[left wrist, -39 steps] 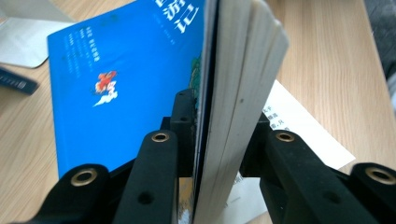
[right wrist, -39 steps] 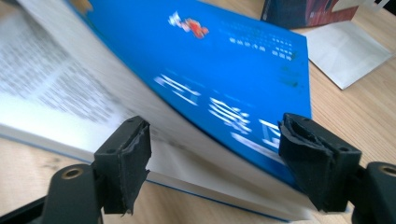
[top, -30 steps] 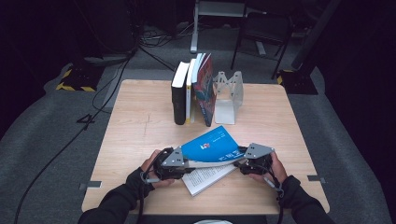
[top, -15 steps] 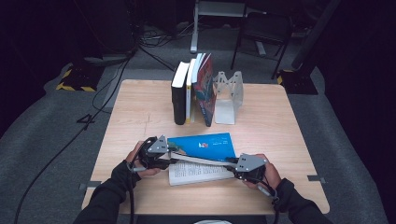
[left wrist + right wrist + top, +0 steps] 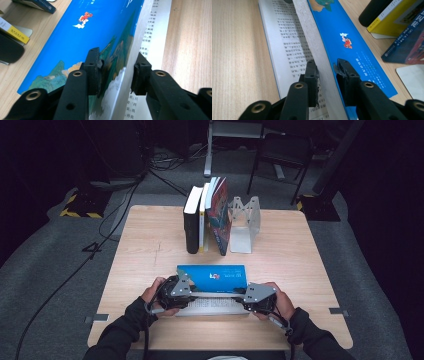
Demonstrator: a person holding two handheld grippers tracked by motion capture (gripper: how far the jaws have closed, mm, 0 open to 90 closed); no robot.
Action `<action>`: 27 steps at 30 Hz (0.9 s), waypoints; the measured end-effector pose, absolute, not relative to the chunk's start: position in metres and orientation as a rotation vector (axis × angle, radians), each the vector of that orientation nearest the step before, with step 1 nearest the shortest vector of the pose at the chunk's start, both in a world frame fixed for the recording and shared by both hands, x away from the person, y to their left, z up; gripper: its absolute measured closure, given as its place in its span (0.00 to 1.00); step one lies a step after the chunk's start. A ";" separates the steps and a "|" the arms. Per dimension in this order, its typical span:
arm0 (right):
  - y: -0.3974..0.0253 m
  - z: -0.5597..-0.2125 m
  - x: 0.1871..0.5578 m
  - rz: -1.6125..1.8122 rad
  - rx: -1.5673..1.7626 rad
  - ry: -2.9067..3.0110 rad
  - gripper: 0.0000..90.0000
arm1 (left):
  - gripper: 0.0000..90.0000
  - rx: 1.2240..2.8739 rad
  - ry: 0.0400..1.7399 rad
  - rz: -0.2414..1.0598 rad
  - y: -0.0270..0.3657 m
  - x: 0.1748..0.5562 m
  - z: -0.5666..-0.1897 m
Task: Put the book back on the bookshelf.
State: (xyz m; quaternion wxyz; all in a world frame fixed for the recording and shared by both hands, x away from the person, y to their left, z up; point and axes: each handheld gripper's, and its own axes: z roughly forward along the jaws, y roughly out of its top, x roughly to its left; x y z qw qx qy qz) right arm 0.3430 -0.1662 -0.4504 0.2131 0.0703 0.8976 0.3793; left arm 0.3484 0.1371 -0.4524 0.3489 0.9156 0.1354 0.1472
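Stage: early, book not yet shelved | left hand-held gripper (image 5: 113,72) and right hand-held gripper (image 5: 327,75) each clamp the page block of the open blue-covered paperback book (image 5: 212,277) between them, flat on the wooden counter (image 5: 300,270) | left: close, stand with upright books (image 5: 207,215) beyond.

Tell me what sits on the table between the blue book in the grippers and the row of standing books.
Nothing: in the high view, only bare wooden table separates the blue book from the standing books behind it.
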 end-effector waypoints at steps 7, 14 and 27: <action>-0.184 -0.464 0.368 1.093 0.279 2.541 0.63 | 0.76 2.351 0.345 0.331 0.146 0.353 -0.455; -0.180 -0.460 0.360 1.080 0.182 2.498 0.76 | 0.67 2.367 0.401 0.362 0.147 0.351 -0.450; -0.167 -0.442 0.338 1.104 0.151 2.460 0.80 | 0.69 2.412 0.434 0.483 0.124 0.337 -0.454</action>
